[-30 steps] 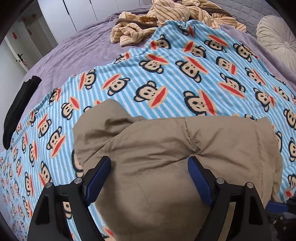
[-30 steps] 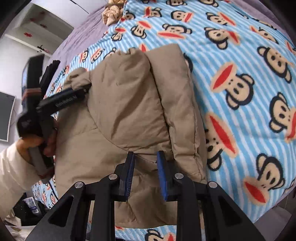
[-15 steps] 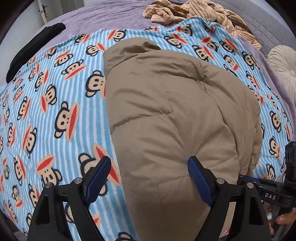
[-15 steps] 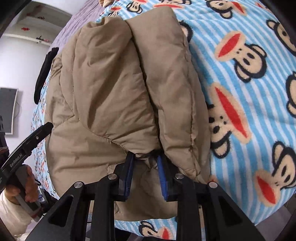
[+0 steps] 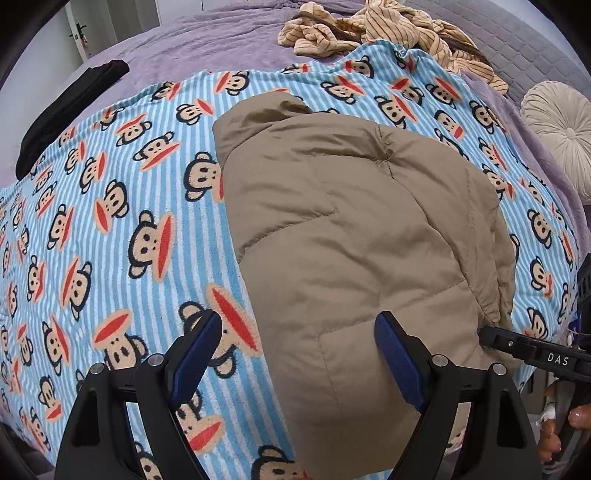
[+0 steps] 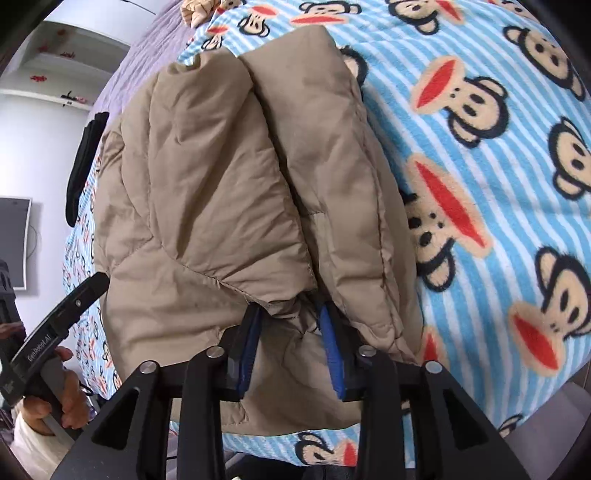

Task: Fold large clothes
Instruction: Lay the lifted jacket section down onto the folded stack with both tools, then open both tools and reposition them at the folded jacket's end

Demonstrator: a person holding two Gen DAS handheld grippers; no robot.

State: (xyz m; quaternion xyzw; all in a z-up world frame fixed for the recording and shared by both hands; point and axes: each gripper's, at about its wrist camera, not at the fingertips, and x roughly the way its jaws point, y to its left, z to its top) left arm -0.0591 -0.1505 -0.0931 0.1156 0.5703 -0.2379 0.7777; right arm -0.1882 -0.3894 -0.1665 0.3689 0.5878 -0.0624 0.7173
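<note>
A tan padded jacket [image 5: 351, 236] lies folded in a bundle on the blue striped monkey-print blanket [image 5: 110, 221]. It also shows in the right wrist view [image 6: 229, 177]. My left gripper [image 5: 295, 354] is open and empty, held above the jacket's near left edge, one finger over the blanket. My right gripper [image 6: 290, 339] is shut on a bunched fold at the jacket's near edge. Its black finger shows at the jacket's right side in the left wrist view [image 5: 532, 352].
A beige striped garment [image 5: 388, 33] lies crumpled at the far end of the purple bed cover [image 5: 207, 48]. A black item [image 5: 62, 110] lies at the far left. A round grey cushion [image 5: 561, 125] sits at the right. The bed edge is near me.
My left gripper has drawn back and to the left, away from the jacket, still open. My right gripper has stayed shut on the jacket's fold and moved closer to it.
</note>
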